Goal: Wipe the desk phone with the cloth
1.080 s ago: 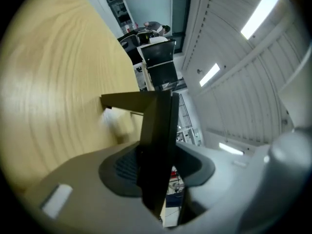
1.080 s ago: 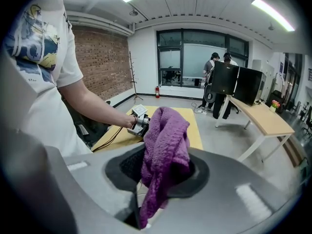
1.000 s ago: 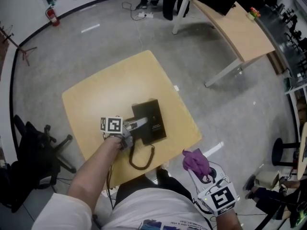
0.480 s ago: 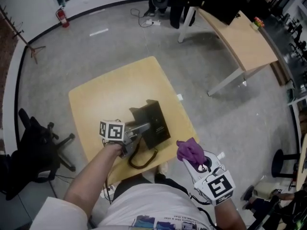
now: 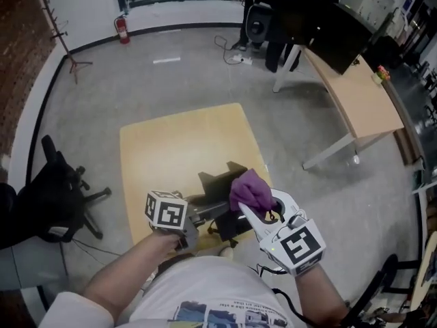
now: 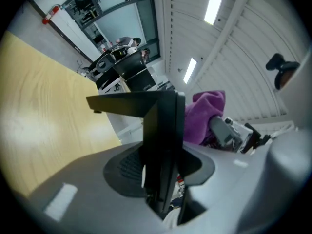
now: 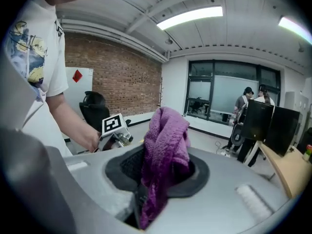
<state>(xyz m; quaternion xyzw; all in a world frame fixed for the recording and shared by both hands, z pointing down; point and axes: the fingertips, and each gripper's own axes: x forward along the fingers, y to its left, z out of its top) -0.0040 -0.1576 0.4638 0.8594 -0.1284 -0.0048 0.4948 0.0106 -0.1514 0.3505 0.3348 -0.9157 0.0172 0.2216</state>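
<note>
Since a second ago the right gripper point(image 5: 263, 214) has been carried in from beyond the near right corner of the tabletop point(image 5: 171, 142) to the desk phone point(image 5: 220, 186), and the phone, then lying flat, has been tipped up on edge. The pale wooden tabletop is seen from above in the head view, set on a grey floor point(image 5: 89, 101), with a second desk point(image 5: 362, 94) well apart at the far right and a black office chair point(image 5: 58, 197) off its left side. The black desk phone is found over the near right part of the tabletop, held tilted; whether its lower edge rests on the wood cannot be told. It is gripped by the left gripper point(image 5: 206, 212), which is reached in from the near left. In the left gripper view the fingers are seen closed partway on the phone's thin edge, with the pads pressed to both faces. The right gripper is held just at the phone's right side, and its fingers are clamped narrow on a purple cloth point(image 5: 247, 186), which is bunched and stands up above the tips. The cloth is placed close against the raised edge of the phone, though contact cannot be confirmed. A red fire extinguisher point(image 5: 123, 28) is stood by the far wall.
</note>
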